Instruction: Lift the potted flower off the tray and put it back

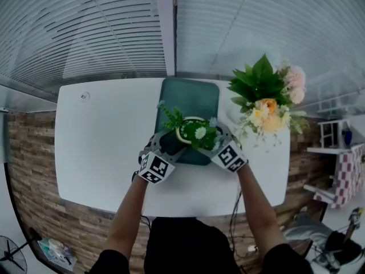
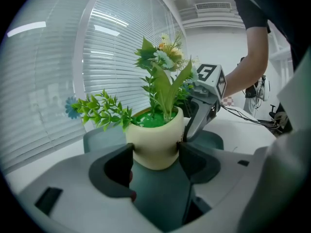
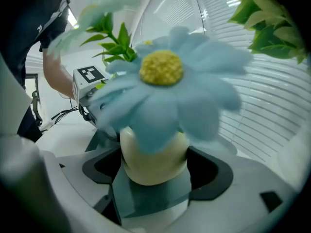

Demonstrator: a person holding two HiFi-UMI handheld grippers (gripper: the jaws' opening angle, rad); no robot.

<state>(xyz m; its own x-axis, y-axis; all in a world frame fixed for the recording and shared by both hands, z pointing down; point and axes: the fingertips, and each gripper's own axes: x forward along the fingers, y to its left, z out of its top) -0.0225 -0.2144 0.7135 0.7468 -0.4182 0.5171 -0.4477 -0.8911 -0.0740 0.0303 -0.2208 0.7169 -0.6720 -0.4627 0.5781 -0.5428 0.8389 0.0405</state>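
The potted flower (image 1: 191,131), a cream pot (image 2: 155,140) with green sprigs and a pale blue daisy (image 3: 165,89), sits over the near end of the dark green tray (image 1: 191,93). My left gripper (image 1: 165,144) holds the pot from the left, its dark jaws pressed against both sides of the pot (image 2: 155,157). From the right, my right gripper (image 1: 219,141) does the same, with the pot (image 3: 153,164) wedged between its jaws. Whether the pot's base touches the tray I cannot tell. Each gripper's marker cube shows in the other's view.
The tray lies on a white table (image 1: 102,141) by a window with blinds. A large bouquet (image 1: 268,99) of green leaves with orange and pink flowers stands just right of the tray. A small shelf (image 1: 333,133) stands off the table's right end.
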